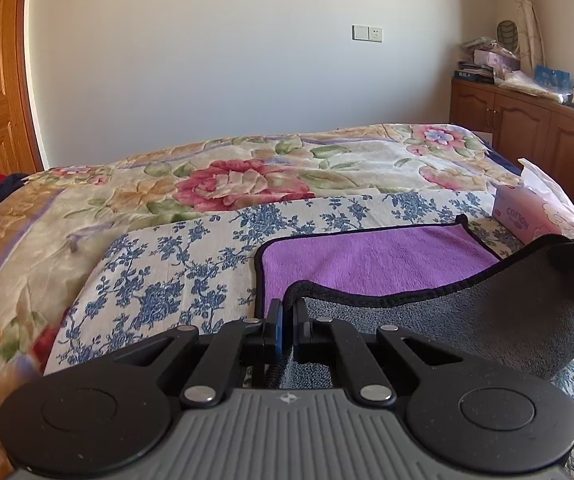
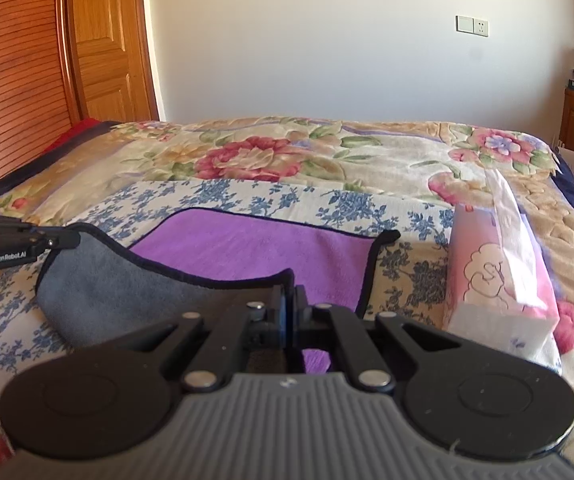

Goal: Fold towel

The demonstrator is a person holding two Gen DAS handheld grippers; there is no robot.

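Both claws are clamped on the near hem of the towel (image 1: 375,256), left claw (image 1: 287,320) and right claw (image 2: 290,304) lifting it, grey underside showing, above the bed (image 1: 135,208) near its front edge.

Tissue box (image 2: 499,276) on floral bedspread (image 1: 247,176).

Both cameras sit just behind their own jaws, low over the bed (image 1: 87,208) and tilted slightly down, facing the far wall (image 1: 247,60). The left view looks from the towel's (image 1: 367,256) left corner, the right view from its right corner (image 2: 247,244). Both show the towel close up, the tissue box (image 2: 499,276), the wall socket (image 2: 473,26), and each catches the other gripper at its frame edge.
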